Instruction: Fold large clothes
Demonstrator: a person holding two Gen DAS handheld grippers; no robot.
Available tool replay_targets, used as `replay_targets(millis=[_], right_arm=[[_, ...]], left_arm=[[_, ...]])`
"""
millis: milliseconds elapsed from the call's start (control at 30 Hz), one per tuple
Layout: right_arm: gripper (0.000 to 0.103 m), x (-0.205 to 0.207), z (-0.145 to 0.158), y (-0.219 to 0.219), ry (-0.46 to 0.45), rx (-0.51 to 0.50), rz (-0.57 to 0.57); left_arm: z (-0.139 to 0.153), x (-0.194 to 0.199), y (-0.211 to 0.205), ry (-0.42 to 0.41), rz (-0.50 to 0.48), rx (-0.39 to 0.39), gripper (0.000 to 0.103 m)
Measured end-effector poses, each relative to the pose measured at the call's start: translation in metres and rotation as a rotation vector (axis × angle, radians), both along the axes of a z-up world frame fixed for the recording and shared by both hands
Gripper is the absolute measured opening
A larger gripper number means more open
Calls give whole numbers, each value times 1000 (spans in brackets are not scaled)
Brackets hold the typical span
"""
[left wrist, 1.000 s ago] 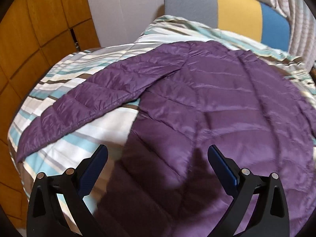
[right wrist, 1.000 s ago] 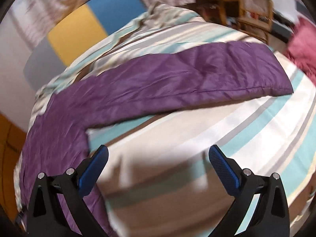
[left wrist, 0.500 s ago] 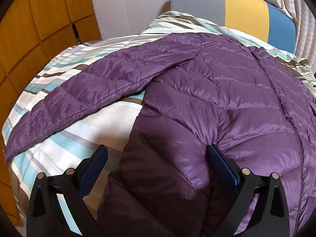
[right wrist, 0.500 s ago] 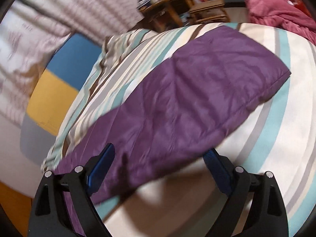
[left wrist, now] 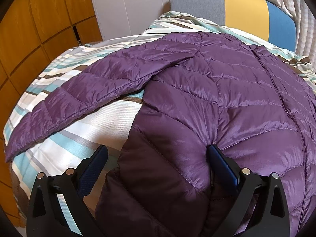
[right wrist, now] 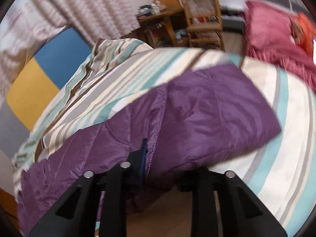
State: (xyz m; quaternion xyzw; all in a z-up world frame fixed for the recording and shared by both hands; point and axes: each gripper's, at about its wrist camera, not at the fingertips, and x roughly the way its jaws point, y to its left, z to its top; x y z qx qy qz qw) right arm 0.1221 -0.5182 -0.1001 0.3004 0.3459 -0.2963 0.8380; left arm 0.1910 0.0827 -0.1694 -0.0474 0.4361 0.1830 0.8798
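The purple jacket (right wrist: pixel 197 114) is covering the right gripper's (right wrist: pixel 158 158) fingers, its sleeve is blurring, and its hem is running off the left wrist view's bottom edge.

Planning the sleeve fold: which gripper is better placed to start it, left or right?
Right, probably. The right gripper looks shut on a sleeve of the purple quilted puffer jacket, ready to carry it inward. The left gripper is open, straddling the jacket's hem corner, with the other sleeve further off.
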Motion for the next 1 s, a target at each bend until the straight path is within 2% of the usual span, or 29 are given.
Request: replay_targets(millis=[167, 367, 533, 633, 867, 1000], right_arm=[[14, 20, 31, 40, -18, -207, 126], [10, 42, 53, 94, -47, -344, 283], [10, 62, 67, 164, -71, -516, 469], [9, 68, 64, 212, -73, -621, 582], [9, 66, 44, 303, -108, -789, 816], [9, 63, 26, 364, -128, -954, 971]], left_arm=[[-2, 0, 5, -4, 1, -41, 100], [-2, -1, 5, -7, 1, -58, 100], [-3, -1, 6, -9, 1, -65, 100], [-3, -1, 6, -9, 1, -64, 100], [-3, 0, 5, -9, 2, -66, 100], [-3, 0, 6, -10, 1, -67, 100]])
